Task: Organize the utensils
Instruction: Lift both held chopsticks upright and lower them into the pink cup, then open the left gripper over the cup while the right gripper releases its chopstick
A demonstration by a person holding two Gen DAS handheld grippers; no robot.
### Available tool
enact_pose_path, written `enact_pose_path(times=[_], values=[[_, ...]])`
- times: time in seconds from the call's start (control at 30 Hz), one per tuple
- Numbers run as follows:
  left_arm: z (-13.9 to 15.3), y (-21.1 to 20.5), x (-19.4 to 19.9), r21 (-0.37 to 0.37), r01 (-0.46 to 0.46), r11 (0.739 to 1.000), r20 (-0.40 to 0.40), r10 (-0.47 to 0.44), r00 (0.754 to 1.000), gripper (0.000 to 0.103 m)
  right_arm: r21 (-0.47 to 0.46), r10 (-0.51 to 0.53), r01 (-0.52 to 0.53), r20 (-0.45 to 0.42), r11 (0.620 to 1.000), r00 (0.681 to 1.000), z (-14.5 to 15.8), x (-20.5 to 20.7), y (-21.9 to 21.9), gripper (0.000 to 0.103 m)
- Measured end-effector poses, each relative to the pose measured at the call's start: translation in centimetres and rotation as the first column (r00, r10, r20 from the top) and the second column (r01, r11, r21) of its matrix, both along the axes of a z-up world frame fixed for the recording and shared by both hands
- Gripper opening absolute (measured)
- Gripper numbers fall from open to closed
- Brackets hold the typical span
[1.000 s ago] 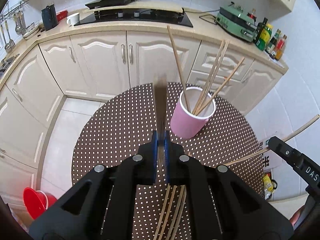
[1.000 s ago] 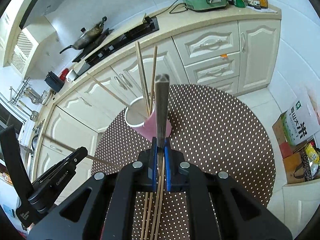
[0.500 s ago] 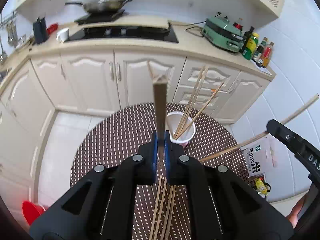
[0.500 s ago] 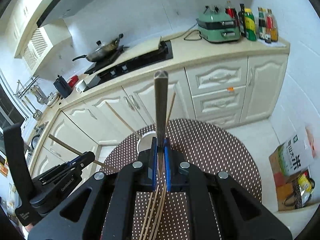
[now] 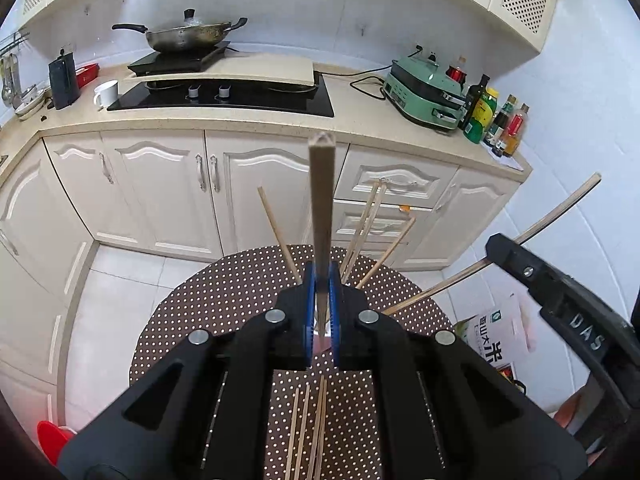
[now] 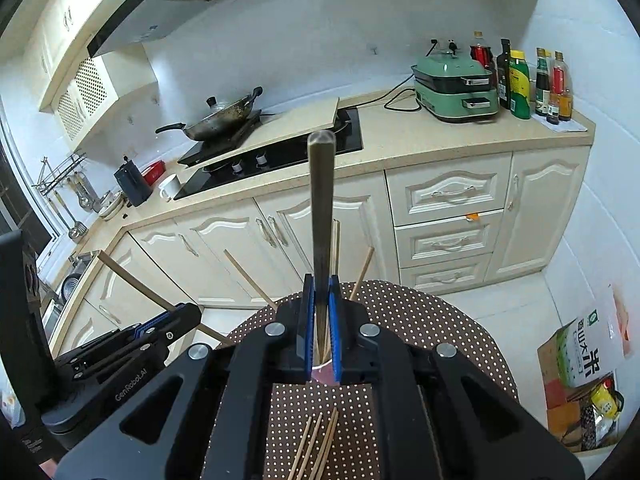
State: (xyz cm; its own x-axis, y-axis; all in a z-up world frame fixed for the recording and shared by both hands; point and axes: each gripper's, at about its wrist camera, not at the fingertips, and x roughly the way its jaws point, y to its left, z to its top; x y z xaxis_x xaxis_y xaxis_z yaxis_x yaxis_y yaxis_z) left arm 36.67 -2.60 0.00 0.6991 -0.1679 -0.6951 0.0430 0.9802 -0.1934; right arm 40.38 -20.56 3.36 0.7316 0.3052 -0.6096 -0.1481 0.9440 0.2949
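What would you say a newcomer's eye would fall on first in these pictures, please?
Each tool is shut on one chopstick: the left tool on its chopstick, the right tool likewise. Below, more loose chopsticks lie on the dotted table.

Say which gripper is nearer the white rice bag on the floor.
Right. The right gripper is toward the white rice bag; the left gripper is farther off, beyond it.

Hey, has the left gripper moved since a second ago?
Yes. The left gripper has risen and tilted up: its chopstick tip lay over the dotted table before, and now reaches the cabinet doors.
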Motion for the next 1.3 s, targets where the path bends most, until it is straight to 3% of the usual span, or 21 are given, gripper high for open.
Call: enact_pose_path(times=[0.33, 0.9, 1.3], values=[[-0.2, -0.3, 2.7, 0.006, 0.006, 1.000, -0.009, -0.005, 1.000, 0.007, -0.004, 0.007, -0.007, -0.078, 1.000, 0.997, -2.5, 3.3, 0.3, 0.005], [-8.3, 0.0, 7.7, 0.016, -0.014, 1.000, -0.203, 0.017, 0.979, 0.007, -0.013, 0.024, -0.028, -0.266, 1.000, 0.964, -9.0, 8.0, 1.6, 0.006], [-10.7, 1.0, 8.9, -0.033, -0.029, 0.999, -0.185, 0.023, 0.982, 0.007, 0.008, 0.021, -0.020, -0.321, 1.000, 0.947, -11.1, 9.2, 2.2, 0.008]])
